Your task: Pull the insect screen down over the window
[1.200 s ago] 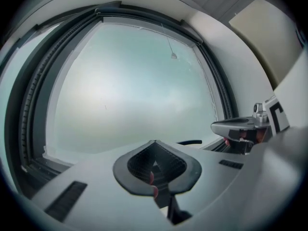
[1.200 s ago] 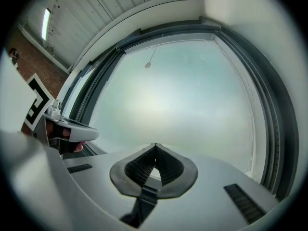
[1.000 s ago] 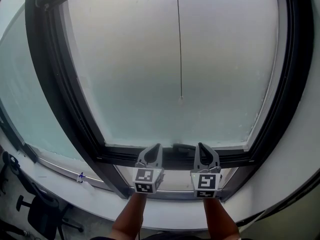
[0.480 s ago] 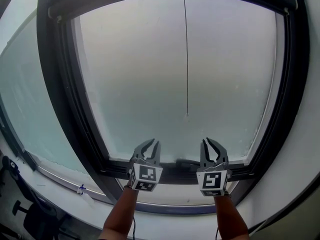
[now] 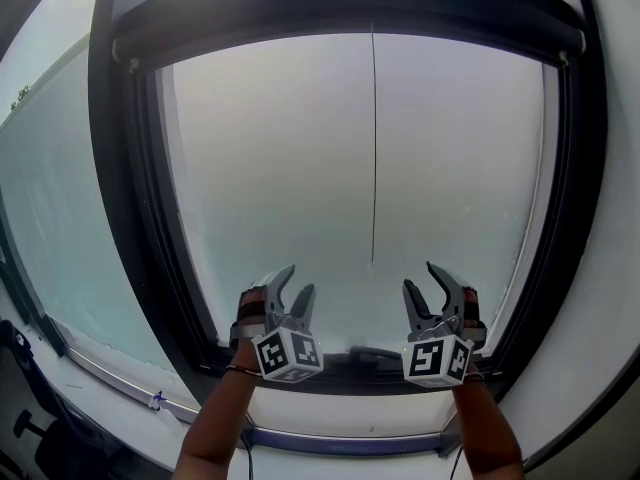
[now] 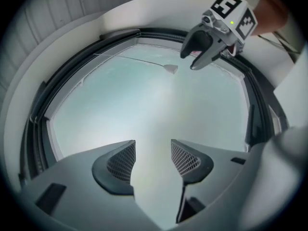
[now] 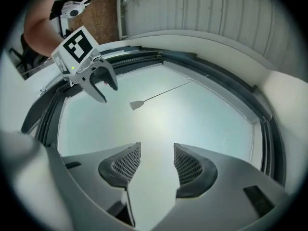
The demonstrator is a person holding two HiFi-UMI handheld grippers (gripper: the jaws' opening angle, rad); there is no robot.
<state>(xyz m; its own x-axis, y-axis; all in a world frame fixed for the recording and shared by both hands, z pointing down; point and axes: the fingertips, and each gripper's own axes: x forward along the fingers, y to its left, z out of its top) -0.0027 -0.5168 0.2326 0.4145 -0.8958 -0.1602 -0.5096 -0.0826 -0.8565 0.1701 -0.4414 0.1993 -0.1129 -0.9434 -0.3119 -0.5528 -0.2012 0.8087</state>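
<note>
The window fills the head view, and a hazy grey insect screen (image 5: 300, 168) covers the pane inside the dark frame (image 5: 130, 218). Its dark bottom bar (image 5: 370, 356) lies along the lower frame, and the roller housing (image 5: 350, 13) runs across the top. A thin pull cord ends in a small tab (image 5: 371, 264) (image 6: 171, 69) (image 7: 136, 105). My left gripper (image 5: 297, 280) (image 6: 153, 150) and right gripper (image 5: 420, 278) (image 7: 156, 153) hover side by side just above the bar. Both are open, their jaws have just been opening, and nothing is between them.
A white sill (image 5: 350, 413) runs below the frame. To the left stands another frosted pane (image 5: 50, 218), with a dark office chair (image 5: 20, 428) beneath it. A white wall (image 5: 605, 308) borders the window on the right.
Both grippers have lifted off the bottom bar, rolled and opened their jaws. The head view has tilted up, so the roller housing shows at the top.
</note>
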